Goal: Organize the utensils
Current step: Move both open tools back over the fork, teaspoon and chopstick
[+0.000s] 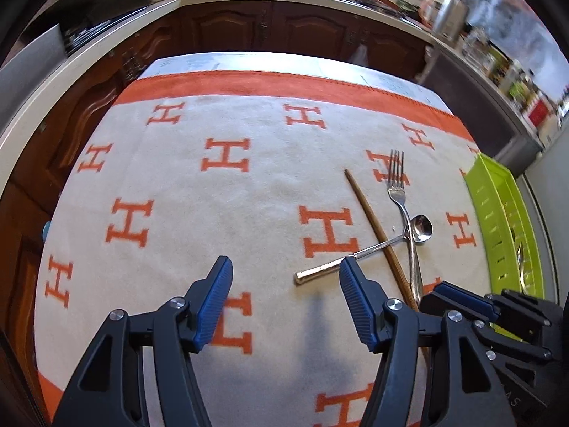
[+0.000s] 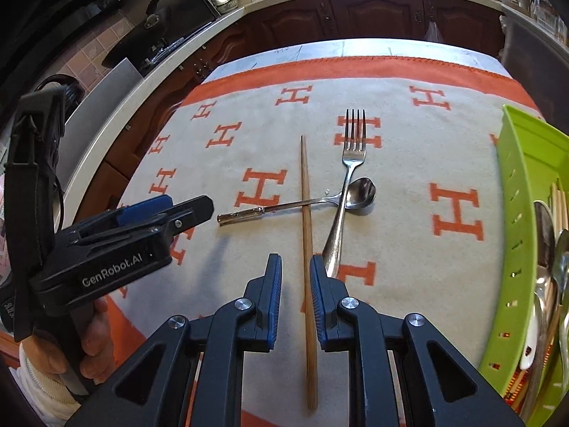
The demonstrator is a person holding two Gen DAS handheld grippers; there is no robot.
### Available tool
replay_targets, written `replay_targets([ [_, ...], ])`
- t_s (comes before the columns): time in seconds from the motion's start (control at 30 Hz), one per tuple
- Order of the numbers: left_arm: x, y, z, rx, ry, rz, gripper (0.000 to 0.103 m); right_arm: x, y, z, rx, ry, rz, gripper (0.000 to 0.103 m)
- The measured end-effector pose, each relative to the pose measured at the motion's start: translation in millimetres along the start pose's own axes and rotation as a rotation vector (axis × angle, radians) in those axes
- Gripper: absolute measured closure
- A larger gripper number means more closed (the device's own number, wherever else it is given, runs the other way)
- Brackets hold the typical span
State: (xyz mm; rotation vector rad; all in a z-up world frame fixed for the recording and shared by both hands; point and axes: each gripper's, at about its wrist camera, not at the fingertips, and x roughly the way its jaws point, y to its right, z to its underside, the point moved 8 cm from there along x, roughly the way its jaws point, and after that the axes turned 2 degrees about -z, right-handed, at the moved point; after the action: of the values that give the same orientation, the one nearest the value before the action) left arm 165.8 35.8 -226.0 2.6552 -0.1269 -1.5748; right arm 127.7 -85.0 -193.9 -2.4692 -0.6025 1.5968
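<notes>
Holding spoons and chopsticks, green basket (image 2: pixel 515 178) beside cloth (image 2: pixel 409 249).

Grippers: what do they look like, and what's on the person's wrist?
Both the left gripper and right gripper are black plastic linkages with silver pivot bolts and ribbed blue pads. The left's body reads "GenRobot.AI" in white. The hand holding it shows a white ribbed cuff.

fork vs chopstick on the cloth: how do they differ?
The fork is shiny metal with tines and a curved handle; the chopstick is a plain straight brown stick. The fork's handle crosses over the spoon; the chopstick lies under that spoon's handle. The chopstick runs between the right gripper fingers, untouched; the fork's handle end sits just outside them. Both lie flat on the tablecloth, outside the green basket.
</notes>
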Motion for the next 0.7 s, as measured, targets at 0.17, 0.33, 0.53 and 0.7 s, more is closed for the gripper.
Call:
replay_targets([
  [0.17,19,31,-9,0.174,-0.035,0.037,0.042,6,6,-1,0.033,-0.008,-0.005,0.087],
  [0.33,34,60,-8,0.357,-0.065,0.013,0.042,-2,22,-1,0.089,0.007,-0.012,0.087],
  [0.53,43,66,-9,0.410,-0.099,-0.002,0.042,-7,42,-8,0.170,0.009,-0.012,0.087],
  [0.7,51,65,-14,0.402,-0.155,0.035,0.042,6,47,-25,0.212,-0.048,-0.042,0.087],
])
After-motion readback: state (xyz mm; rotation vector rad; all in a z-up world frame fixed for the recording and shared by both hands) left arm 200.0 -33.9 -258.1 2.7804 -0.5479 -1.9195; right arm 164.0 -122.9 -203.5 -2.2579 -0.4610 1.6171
